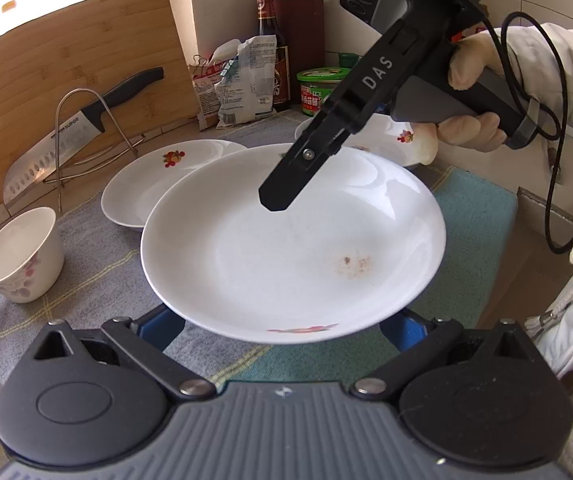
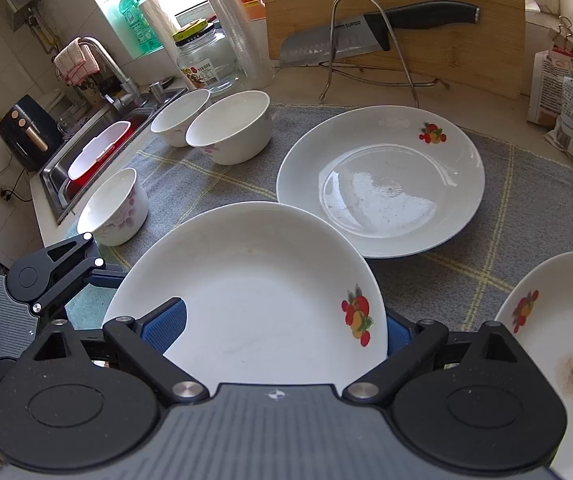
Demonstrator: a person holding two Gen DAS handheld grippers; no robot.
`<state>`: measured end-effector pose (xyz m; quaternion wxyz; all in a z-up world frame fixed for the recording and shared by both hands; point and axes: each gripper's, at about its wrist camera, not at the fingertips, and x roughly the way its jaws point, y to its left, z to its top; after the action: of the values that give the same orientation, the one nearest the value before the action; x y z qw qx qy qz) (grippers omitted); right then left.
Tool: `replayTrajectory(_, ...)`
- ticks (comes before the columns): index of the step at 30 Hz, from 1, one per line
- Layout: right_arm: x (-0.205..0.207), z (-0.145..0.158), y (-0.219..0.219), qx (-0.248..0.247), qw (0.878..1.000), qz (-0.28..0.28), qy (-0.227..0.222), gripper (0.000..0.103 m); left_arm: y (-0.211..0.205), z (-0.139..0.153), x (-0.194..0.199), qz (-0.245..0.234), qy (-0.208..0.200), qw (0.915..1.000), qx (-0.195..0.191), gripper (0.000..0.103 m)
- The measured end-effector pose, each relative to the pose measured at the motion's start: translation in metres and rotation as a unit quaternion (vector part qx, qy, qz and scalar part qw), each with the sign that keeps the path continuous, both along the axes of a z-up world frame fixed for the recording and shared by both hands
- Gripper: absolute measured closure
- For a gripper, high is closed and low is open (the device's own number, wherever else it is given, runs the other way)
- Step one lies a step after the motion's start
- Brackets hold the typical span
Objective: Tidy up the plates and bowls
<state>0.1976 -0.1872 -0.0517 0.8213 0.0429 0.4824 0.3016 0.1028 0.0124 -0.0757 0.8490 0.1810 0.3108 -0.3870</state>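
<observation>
A white plate with a fruit print (image 1: 286,240) is tilted above the grey cloth; it also shows in the right wrist view (image 2: 262,296). My left gripper (image 1: 282,330) has its blue pads either side of the near rim, wide apart; whether they touch the plate is hidden. My right gripper (image 1: 272,200) reaches over the far rim, its blue pads (image 2: 164,328) spread beside the plate. Two more fruit-print plates (image 2: 382,180) (image 2: 558,344) lie on the cloth. Three white floral bowls (image 2: 230,128) (image 2: 180,116) (image 2: 114,208) stand at the left.
A bamboo cutting board (image 2: 426,20) leans at the back with a cleaver (image 2: 346,44) on a wire stand. Food bags (image 1: 242,80), a sauce bottle (image 1: 274,40) and a green-lidded jar (image 1: 318,88) stand behind. A sink (image 2: 98,148) lies at the left.
</observation>
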Motion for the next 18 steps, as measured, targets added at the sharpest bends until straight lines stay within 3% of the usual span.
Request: replayTrajectory(18, -0.003, 0.008, -0.078, -0.005, 0.999, -0.051, -0.016, 0.004, -0.067, -0.002, 0.026, -0.047, -0.008, 0.9988, 0.000, 0.001)
